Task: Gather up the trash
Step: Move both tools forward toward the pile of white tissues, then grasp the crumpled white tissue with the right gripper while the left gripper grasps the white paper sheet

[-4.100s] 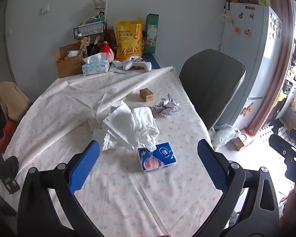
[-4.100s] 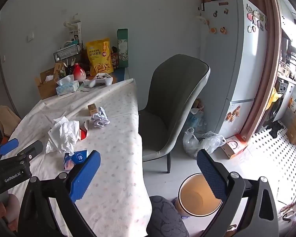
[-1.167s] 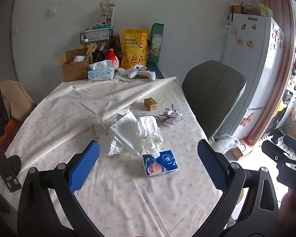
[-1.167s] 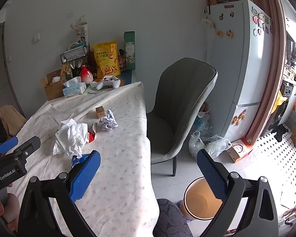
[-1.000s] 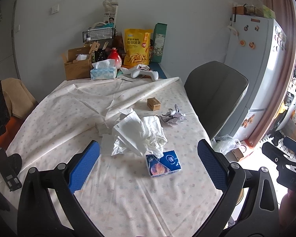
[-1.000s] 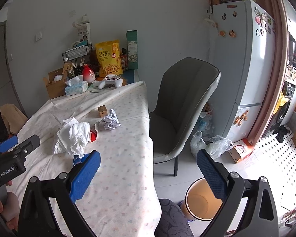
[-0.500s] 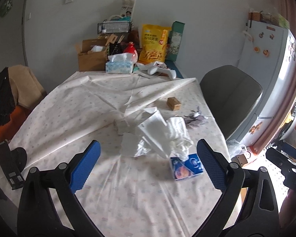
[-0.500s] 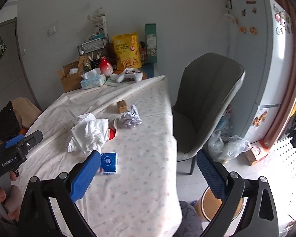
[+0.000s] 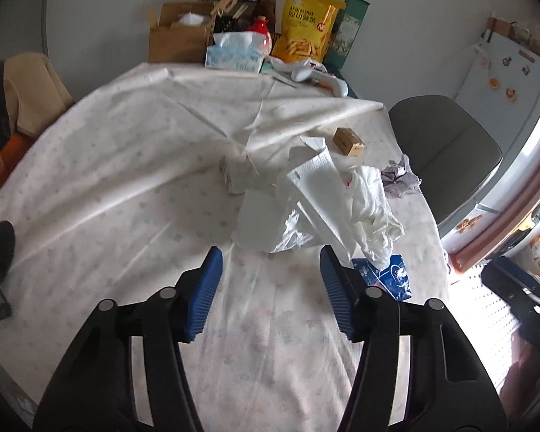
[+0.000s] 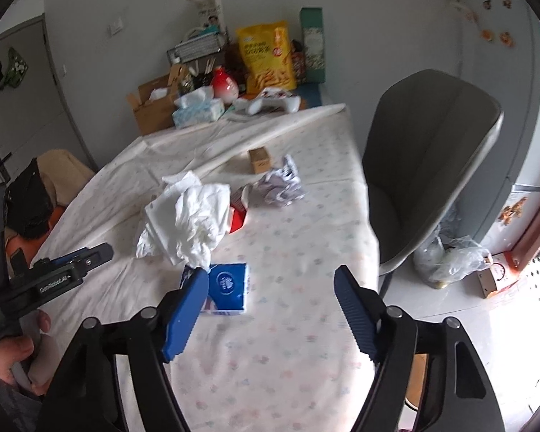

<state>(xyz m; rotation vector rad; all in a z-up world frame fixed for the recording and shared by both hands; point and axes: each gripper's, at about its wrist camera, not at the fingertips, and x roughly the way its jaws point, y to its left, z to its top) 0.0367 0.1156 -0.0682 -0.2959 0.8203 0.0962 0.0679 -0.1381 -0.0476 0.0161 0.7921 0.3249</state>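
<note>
A heap of crumpled white paper and plastic (image 9: pixel 327 205) lies mid-table, also in the right wrist view (image 10: pixel 190 219). Beside it are a crumpled grey paper ball (image 9: pixel 399 180) (image 10: pixel 280 187), a small brown carton (image 9: pixel 347 141) (image 10: pixel 259 159), a blue tissue pack (image 9: pixel 388 275) (image 10: pixel 226 288) and a red-and-white wrapper (image 10: pixel 238 212). My left gripper (image 9: pixel 270 288) is open and empty, just short of the white heap. My right gripper (image 10: pixel 270 309) is open and empty, above the table's near right part, its left finger over the blue pack.
Boxes, a tissue box (image 9: pixel 234 55), a yellow snack bag (image 9: pixel 307 23) and a white game controller (image 9: pixel 316 77) crowd the table's far end. A grey chair (image 10: pixel 424 165) stands at the table's right side, plastic bags (image 10: pixel 450 259) on the floor, a fridge (image 10: pixel 504 72) behind.
Both grippers have moved forward and down toward the table, and their fingers have closed partway. The trash has not moved.
</note>
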